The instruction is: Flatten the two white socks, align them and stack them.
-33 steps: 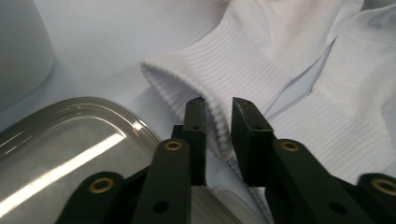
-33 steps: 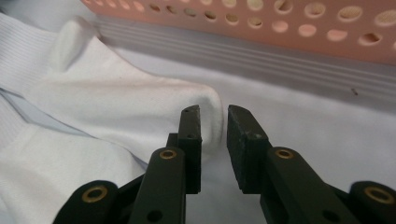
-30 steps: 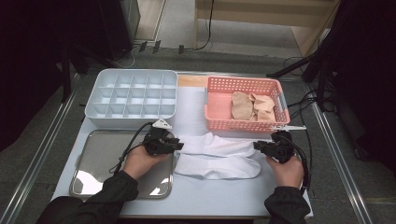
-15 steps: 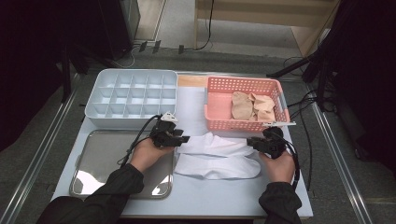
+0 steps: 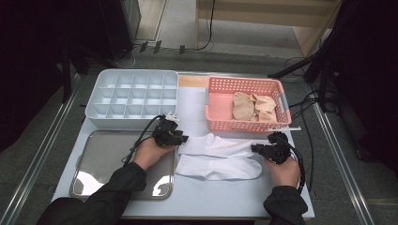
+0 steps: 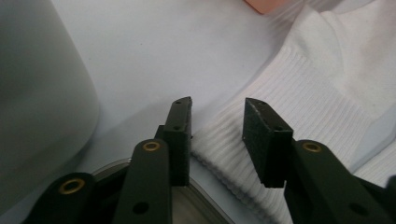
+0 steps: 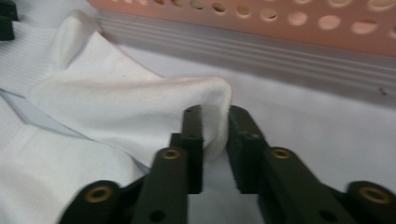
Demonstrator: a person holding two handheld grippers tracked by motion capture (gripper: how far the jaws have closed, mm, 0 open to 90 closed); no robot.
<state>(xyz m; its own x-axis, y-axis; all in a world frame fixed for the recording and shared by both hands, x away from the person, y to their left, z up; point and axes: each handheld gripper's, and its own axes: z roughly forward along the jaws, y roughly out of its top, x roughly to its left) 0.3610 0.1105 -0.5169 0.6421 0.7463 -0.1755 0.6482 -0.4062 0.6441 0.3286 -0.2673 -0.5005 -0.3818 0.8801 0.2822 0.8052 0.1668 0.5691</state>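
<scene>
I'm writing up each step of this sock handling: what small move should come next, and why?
Probably shut the left gripper on the ribbed cuff of the upper white sock. Its jaws stand open on either side of the cuff edge, while the right gripper already pinches the toe end. With both ends held, the sock could be lifted or stretched off the lower sock.

White socks (image 6: 317,102) run off the left gripper view's right edge. The grey tray (image 6: 42,107) beside them blurs. In the right gripper view, the pink basket (image 7: 289,23) is cropped at top.
</scene>
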